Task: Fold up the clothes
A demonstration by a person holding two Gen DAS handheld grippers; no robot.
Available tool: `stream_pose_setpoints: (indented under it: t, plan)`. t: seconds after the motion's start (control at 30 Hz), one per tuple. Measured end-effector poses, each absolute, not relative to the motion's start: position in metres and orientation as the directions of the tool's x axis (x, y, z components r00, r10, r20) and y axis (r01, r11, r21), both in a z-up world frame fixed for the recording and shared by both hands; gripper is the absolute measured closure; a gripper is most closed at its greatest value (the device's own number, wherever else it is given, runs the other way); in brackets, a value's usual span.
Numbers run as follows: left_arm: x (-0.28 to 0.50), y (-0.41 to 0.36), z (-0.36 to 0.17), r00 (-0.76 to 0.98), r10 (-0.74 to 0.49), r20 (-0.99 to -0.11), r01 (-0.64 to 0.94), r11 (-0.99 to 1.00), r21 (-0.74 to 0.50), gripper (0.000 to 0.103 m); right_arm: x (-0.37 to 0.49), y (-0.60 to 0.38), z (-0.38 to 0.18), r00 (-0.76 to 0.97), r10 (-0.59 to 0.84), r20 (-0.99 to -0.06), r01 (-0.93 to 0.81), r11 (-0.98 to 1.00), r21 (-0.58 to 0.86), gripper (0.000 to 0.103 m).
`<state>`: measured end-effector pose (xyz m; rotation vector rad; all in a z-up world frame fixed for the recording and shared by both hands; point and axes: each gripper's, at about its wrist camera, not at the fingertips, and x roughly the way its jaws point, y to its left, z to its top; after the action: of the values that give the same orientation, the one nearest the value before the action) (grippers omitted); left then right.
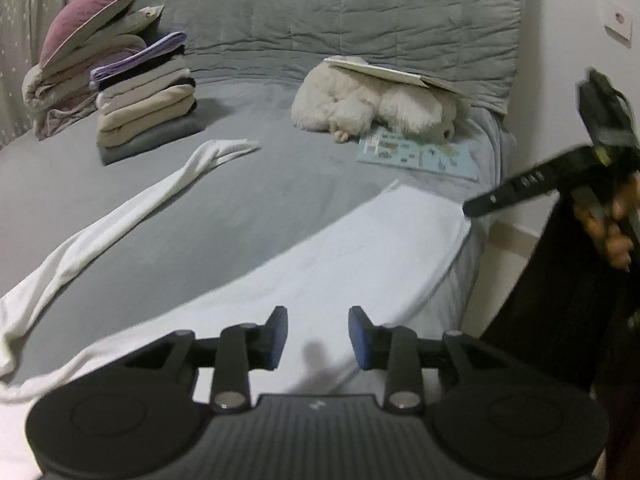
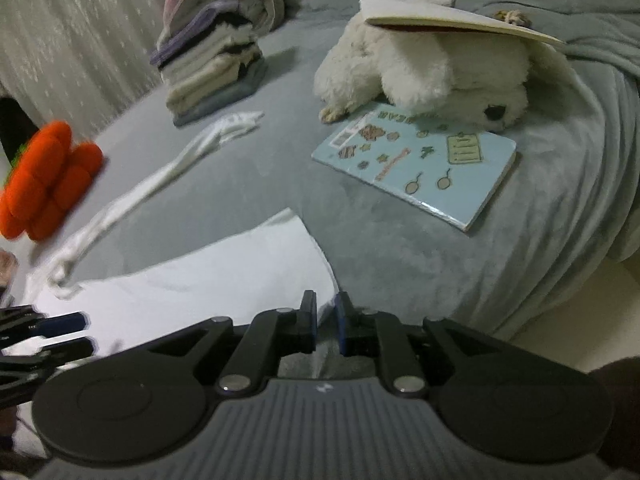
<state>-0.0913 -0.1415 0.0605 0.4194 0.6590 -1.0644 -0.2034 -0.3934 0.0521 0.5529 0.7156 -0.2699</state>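
Lying flat on grey bed sheet (image 1: pixel 248 208), white long-sleeved cotton garment (image 1: pixel 340 264), sleeve stretched toward folded stack (image 1: pixel 148 116). Left gripper (image 1: pixel 318 338) parted, empty above it. Right gripper (image 2: pixel 326 322) slightly parted at garment corner, nothing pinched.

A white long-sleeved garment (image 1: pixel 304 264) lies on the grey bed (image 1: pixel 240 184), lower centre. A stack of folded clothes (image 1: pixel 148 108) sits upper left; a white plush toy (image 1: pixel 372 108) upper right rests on a pale blue picture book (image 2: pixel 416 168).
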Motion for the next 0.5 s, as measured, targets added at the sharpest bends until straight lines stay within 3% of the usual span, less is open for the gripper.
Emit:
stream_pose_setpoints:
  t: [0.07, 0.1, 0.5]
  plan:
    - [-0.089, -0.162, 0.059, 0.321, -0.665, -0.674, 0.9, 0.436, -0.002, 0.065, -0.208, -0.397, 0.052, 0.751, -0.028, -0.66, 0.399, 0.816, 0.419, 0.065]
    - [-0.088, -0.174, 0.059, 0.317, -0.669, -0.672, 0.902, 0.432, -0.005, 0.065, -0.209, -0.397, 0.052, 0.758, -0.028, -0.652, 0.393, 0.818, 0.421, 0.062]
    - [-0.069, -0.287, 0.046, 0.271, -0.689, -0.672, 0.911, 0.41, -0.053, 0.062, -0.197, -0.387, 0.047, 0.748, -0.086, -0.658, 0.374, 0.874, 0.311, 0.062]
